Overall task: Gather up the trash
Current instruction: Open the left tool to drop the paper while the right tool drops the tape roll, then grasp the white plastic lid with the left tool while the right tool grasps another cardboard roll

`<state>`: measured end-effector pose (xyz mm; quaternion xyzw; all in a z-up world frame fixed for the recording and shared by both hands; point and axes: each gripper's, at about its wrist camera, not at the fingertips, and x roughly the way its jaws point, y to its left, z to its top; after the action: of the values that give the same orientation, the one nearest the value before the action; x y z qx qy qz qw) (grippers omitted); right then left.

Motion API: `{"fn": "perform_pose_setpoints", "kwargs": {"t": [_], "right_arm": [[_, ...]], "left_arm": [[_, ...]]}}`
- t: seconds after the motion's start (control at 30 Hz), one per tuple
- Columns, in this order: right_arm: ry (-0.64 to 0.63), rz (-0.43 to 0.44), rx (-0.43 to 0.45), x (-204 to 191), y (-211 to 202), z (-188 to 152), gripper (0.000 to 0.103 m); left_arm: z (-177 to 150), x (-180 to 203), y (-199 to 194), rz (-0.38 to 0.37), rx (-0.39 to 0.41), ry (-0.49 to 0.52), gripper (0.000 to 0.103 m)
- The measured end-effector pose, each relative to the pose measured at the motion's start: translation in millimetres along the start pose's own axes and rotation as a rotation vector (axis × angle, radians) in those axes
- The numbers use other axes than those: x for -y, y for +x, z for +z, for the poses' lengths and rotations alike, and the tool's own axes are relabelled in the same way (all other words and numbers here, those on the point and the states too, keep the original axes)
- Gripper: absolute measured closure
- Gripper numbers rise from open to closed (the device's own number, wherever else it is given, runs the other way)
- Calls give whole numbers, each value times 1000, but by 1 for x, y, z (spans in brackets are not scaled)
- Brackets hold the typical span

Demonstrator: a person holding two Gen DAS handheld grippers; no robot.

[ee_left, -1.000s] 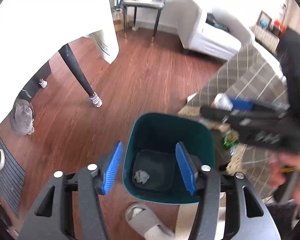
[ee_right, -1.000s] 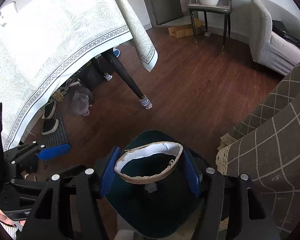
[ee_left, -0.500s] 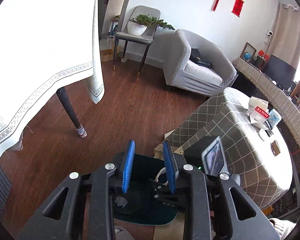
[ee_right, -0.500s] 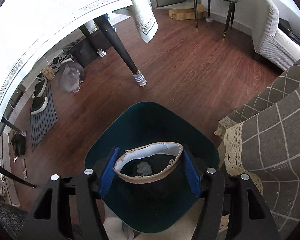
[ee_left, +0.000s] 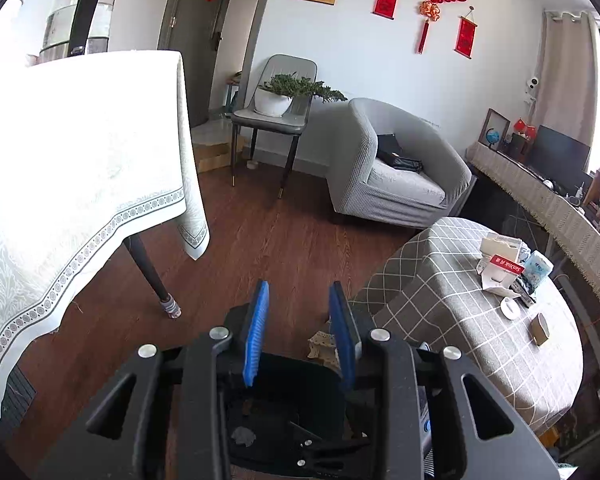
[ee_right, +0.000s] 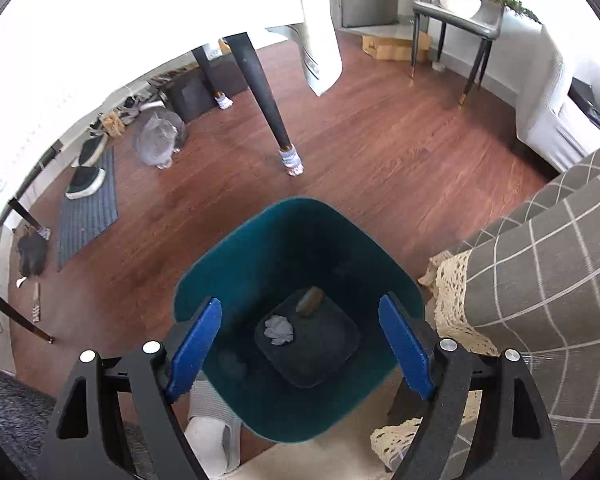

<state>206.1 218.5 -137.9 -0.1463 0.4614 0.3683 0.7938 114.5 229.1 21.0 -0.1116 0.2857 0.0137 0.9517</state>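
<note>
Teal trash bin (ee_right: 300, 240) on the wood floor beside the checked tabletop (ee_right: 560, 280), crumpled wad (ee_right: 278, 330) and brown scrap (ee_right: 310, 300) inside, right tongs (ee_right: 300, 344) just spreading, empty, above it, left tongs (ee_left: 298, 332) pressed nearly together, holding nothing.

The teal bin (ee_right: 300, 240) stands open-mouthed on the wood floor (ee_right: 380, 152), hemmed on one side by the checked-cloth table (ee_right: 560, 280) with its lace edge just beside the rim. A slippered foot (ee_right: 212, 432) touches its near wall. Toward the dark table leg (ee_right: 268, 112) the floor lies bare, with a grey cat (ee_right: 158, 140) well apart
</note>
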Motion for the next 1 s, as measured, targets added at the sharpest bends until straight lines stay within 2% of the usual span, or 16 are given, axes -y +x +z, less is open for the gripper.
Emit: {"fn": "perform_pose_setpoints", "kwargs": {"t": [0.07, 0.17, 0.37, 0.47, 0.67, 1.0], "right_arm": [[-13, 13, 24, -2, -12, 1, 21], [-36, 23, 74, -4, -35, 1, 31], [-40, 17, 183, 6, -85, 1, 35], [-52, -19, 227, 15, -110, 0, 35], [-8, -91, 296, 48, -150, -8, 35], [96, -182, 337, 110, -196, -40, 35]], "left_arm": [[3, 4, -3, 2, 14, 6, 68], [6, 9, -7, -10, 31, 3, 65], [12, 22, -17, -23, 82, 27, 55], [14, 29, -18, -19, 93, 23, 47], [15, 52, -11, -36, 88, 34, 46], [5, 113, 11, -70, 48, 120, 45]]}}
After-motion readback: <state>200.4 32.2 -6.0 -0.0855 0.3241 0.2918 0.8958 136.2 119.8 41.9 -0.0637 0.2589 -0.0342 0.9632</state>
